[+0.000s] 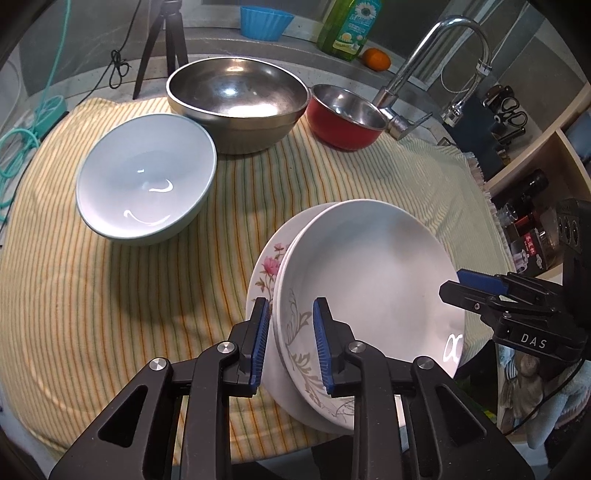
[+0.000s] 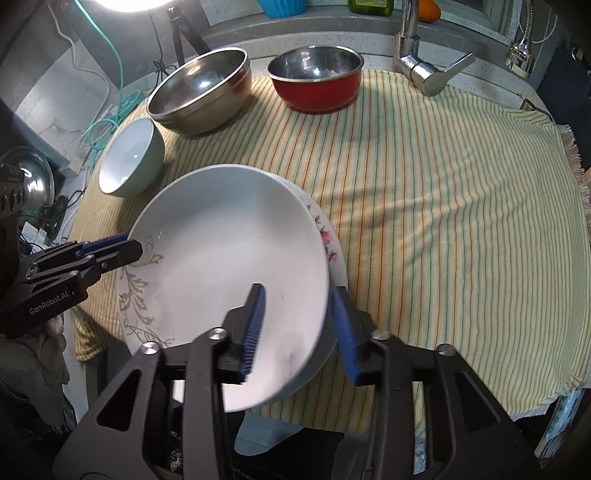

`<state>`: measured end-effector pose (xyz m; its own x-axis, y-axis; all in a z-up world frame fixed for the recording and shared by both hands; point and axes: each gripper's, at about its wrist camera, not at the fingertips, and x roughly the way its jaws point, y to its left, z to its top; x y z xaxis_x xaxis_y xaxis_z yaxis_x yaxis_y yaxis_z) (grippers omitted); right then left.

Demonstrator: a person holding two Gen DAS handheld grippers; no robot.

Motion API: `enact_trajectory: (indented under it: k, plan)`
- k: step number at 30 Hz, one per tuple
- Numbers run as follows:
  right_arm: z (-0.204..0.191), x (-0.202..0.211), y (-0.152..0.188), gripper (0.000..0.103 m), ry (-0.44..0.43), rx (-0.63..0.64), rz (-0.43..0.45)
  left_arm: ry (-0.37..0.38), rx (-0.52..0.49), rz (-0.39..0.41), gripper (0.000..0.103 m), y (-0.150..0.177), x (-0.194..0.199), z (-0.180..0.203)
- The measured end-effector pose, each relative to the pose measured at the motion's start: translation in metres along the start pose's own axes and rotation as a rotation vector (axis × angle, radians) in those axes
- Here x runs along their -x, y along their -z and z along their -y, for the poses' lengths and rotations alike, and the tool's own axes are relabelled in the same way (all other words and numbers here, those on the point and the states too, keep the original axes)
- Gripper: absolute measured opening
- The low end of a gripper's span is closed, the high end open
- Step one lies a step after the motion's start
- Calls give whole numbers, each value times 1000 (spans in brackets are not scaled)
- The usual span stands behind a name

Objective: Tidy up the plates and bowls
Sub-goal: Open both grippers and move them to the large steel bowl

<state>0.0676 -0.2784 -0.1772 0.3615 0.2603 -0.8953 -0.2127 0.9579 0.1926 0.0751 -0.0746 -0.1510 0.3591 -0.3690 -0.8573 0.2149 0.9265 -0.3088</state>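
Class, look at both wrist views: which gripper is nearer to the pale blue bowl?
Left. The left gripper straddles the plates' rim on the side facing the blue bowl; the right gripper straddles the rim on the opposite side, farther away.

Right gripper (image 2: 299,325) pads straddle stacked plates (image 2: 229,258) rim, untouching; striped cloth (image 2: 443,206) beneath

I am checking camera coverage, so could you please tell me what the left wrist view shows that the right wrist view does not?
Only the left wrist view shows the black-handled scissors on the shelf and the faucet's curved chrome spout. Only the right wrist view shows the bright lamp and a silvery pot lid. Both show the stacked white plates, pale blue ceramic bowl, large steel bowl and red-sided steel bowl on the striped yellow cloth.
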Motion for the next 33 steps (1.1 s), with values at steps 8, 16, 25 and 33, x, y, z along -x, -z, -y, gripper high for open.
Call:
enact_trajectory:
  k: [8,16,25,33]
  plan:
    - [8,23,-21,68,-102,-66,91,60,26,47,45,-15,27,-17]
    - [-5,40,-52,76,-161,-64,153,44,76,116,49,-42,51,-53]
    - [-23,38,-97,77,-254,-85,170,24,92,178,49,-85,64,-88]
    - [-33,13,-135,77,-293,-118,159,50,116,165,49,-126,51,-111]
